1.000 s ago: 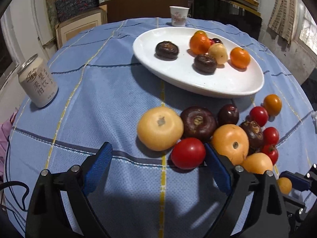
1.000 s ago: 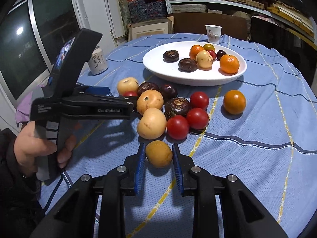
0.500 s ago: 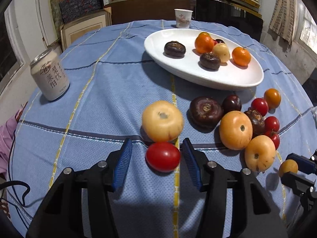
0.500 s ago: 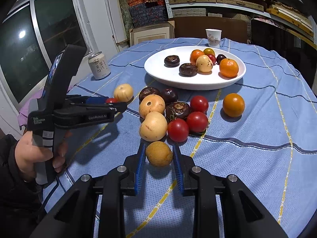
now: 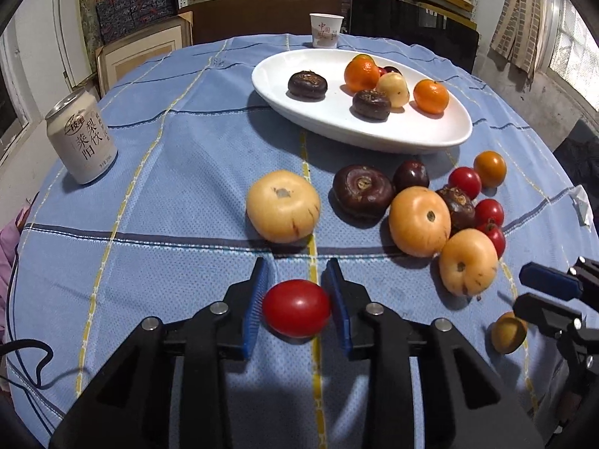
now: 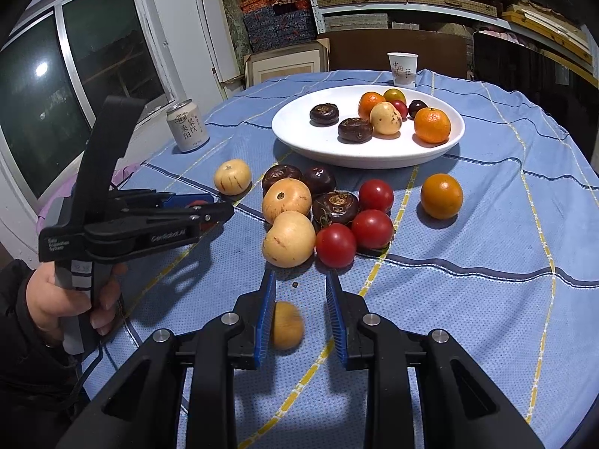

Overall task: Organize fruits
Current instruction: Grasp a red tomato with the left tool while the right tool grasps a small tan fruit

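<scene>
Your left gripper (image 5: 296,273) is closing its jaws on a red tomato (image 5: 295,308), and both blue pads already lie against its sides. The tomato sits low on the blue cloth (image 5: 187,187), on the near side of the heap (image 5: 419,220) and apart from it. The nearest neighbour is a big pale fruit (image 5: 282,205) just beyond the fingertips. In the right wrist view your left hand (image 6: 56,295) grips the handle, and that gripper points across towards the heap.

Your right gripper (image 6: 300,277) has its jaws narrow but not clenched. A small yellow fruit (image 6: 286,325) sits between them, blurred. It lies against the left pad, with a clear gap to the right one, so nothing is clamped there. You cannot tell whether it rests on the cloth.

The heap holds pale yellow fruits, dark brown ones and red tomatoes packed together, with an orange (image 6: 441,196) a little to its right. Beyond it stands the white plate (image 5: 337,127), which holds two dark fruits, two oranges, a pale fruit and some smaller ones behind them. A can (image 5: 80,138) stands on the left of the cloth, well apart from the fruit, and a paper cup (image 5: 325,30) stands past the plate's far rim
</scene>
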`<state>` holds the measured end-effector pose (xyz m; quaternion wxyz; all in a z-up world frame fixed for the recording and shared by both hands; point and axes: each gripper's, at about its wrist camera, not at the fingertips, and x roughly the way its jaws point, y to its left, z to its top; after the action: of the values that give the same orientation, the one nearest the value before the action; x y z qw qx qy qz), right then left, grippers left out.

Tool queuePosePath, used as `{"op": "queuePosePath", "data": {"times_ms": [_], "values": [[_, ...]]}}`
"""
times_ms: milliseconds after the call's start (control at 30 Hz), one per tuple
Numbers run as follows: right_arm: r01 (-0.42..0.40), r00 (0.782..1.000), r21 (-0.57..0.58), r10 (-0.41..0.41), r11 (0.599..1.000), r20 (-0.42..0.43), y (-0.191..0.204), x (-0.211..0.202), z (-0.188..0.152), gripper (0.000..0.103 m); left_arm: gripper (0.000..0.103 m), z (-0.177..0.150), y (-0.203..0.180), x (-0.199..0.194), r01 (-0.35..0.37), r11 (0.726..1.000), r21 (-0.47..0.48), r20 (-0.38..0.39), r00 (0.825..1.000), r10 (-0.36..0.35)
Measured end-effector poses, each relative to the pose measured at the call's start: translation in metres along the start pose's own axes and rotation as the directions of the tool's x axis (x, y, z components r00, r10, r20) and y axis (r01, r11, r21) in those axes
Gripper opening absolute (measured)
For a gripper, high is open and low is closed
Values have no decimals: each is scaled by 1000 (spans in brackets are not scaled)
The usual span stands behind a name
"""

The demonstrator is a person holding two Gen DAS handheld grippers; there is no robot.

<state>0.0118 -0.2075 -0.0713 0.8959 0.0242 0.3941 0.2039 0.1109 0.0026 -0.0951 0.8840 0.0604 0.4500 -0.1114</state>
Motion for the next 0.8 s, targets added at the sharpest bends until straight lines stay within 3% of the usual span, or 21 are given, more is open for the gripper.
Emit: {"op": "queuePosePath", "data": {"times_ms": [33, 100, 233, 467, 633, 800], "values": [[-1, 1000, -1, 1, 1000, -1, 1, 0, 0, 28, 43, -1, 0, 0, 4, 1000, 4, -4, 1000, -4], [0, 1000, -2, 0, 1000, -3, 1, 0, 0, 28, 63, -2, 0, 0, 6, 1000, 7, -9, 1000, -6], [-3, 1000, -10, 3, 1000, -2, 2, -1, 0, 28, 67, -5, 0, 0, 4, 1000, 13, -21, 1000, -4], [-7, 1000, -16, 7, 1000, 3, 3, -1, 0, 28, 52, -20, -7, -14, 52, 996, 75, -22, 998, -50], [-3, 1000, -11, 3, 1000, 4, 2, -2, 1, 28, 38, -16, 2, -15, 115, 993, 42, -2, 993, -115], [4, 1000, -8, -4, 1000, 7, 2, -3, 0, 28, 29, -14, 0, -13, 103, 993, 55, -3, 995, -104]]}}
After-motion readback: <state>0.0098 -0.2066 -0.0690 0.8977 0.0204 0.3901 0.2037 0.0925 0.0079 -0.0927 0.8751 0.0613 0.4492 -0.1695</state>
